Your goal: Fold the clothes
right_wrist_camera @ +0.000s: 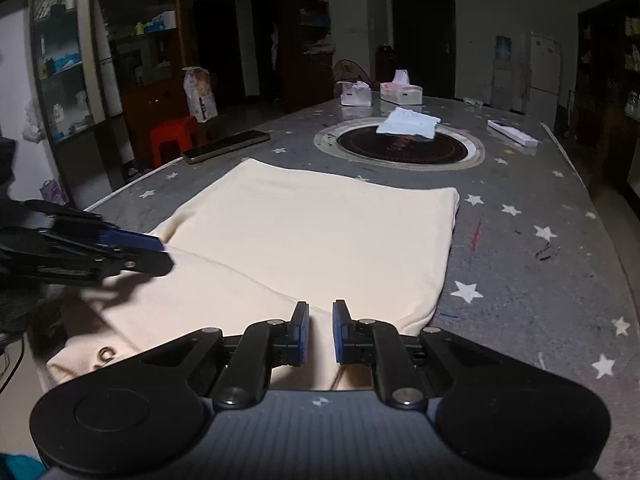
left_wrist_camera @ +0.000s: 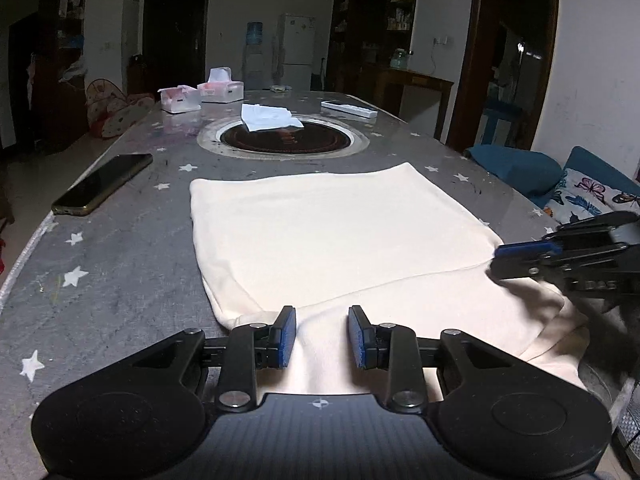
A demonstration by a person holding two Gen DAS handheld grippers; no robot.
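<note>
Star-patterned table (left_wrist_camera: 120, 280) carries the cream garment (left_wrist_camera: 340, 232), partly folded, its near edge overhanging beneath both parted, empty tongs, left (left_wrist_camera: 322, 338) and right (right_wrist_camera: 320, 332); a one-layer pinch could undo the farther fold.

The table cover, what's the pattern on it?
The table cover is grey with white stars scattered over it, clearest in the right wrist view.

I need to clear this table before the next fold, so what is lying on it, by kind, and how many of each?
Cream garment: 1
Phone: 1
Tissue boxes: 2
White folded cloth: 1
White remote-like bar: 1
Total: 6
</note>
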